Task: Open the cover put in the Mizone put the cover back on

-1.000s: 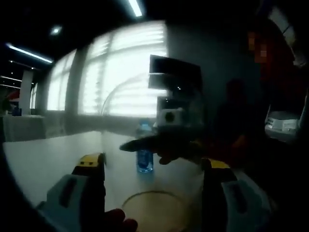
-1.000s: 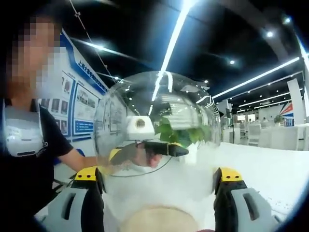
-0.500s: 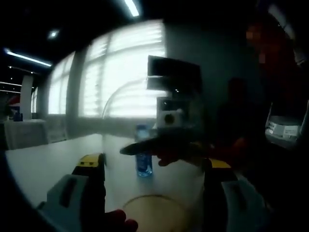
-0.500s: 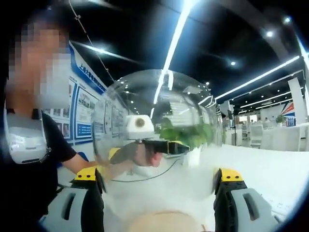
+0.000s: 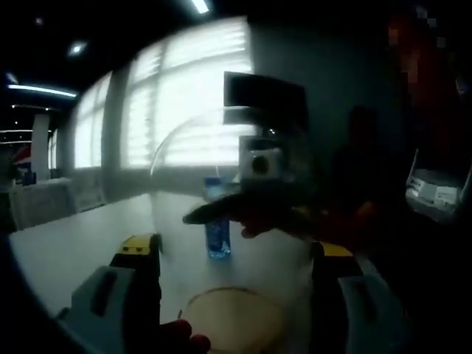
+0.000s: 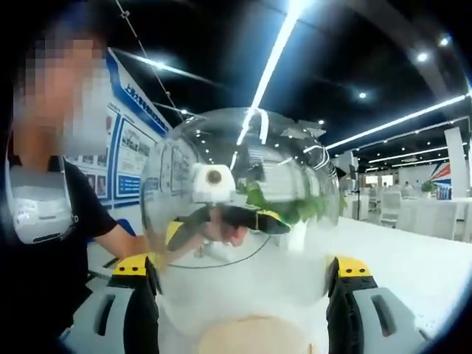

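- Clear plastic fills the middle of both views: a dome-shaped cover [image 6: 240, 214] sits between the jaws of your right gripper [image 6: 240, 276], which press its sides.
- Your left gripper [image 5: 234, 254] clasps the same cover [image 5: 228, 221] from the opposite side, jaws against it.
- Seen through the dome, centre of the left gripper view, the blue Mizone bottle [image 5: 217, 228] stands upright on the white table [image 5: 66, 251].
- Bright blinds [image 5: 177, 96] cover the windows at upper left.
- Long ceiling lights [image 6: 276, 55] run across the top of the right gripper view, with wall posters [image 6: 122, 155] at left.
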`<state>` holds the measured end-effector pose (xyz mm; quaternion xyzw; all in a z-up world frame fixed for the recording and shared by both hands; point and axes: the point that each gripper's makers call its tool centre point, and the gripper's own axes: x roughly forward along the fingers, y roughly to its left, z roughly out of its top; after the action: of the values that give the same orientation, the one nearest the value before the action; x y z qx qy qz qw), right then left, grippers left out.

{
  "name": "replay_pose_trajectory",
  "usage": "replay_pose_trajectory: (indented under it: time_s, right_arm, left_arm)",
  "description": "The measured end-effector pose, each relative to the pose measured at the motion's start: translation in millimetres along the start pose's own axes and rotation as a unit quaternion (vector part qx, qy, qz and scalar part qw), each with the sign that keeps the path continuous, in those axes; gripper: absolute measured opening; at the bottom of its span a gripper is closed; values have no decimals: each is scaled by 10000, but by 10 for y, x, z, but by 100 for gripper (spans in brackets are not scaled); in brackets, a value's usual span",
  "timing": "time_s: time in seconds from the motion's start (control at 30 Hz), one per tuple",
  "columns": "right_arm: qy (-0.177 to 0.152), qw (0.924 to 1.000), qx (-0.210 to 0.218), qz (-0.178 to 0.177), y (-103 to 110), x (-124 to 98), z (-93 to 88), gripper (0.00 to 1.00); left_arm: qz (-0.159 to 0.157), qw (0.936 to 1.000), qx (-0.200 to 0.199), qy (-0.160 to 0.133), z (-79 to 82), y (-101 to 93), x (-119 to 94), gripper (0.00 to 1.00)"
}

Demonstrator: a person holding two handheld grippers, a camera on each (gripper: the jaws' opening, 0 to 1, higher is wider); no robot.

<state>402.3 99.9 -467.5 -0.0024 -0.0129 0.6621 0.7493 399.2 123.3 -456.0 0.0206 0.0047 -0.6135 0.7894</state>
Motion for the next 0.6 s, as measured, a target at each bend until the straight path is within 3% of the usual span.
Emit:
replay_pose_trajectory:
  time_s: [0.37, 0.6]
  right_arm:
    - [-65, 10000, 32, -17, 46, -23, 79, 90]
    - [-161, 9998, 121, 27, 156, -29, 132, 90]
  left_arm:
    - [-1, 10000, -60, -70, 80, -35, -3, 72]
    - [58, 9999, -82, -33, 131, -176, -32, 72]
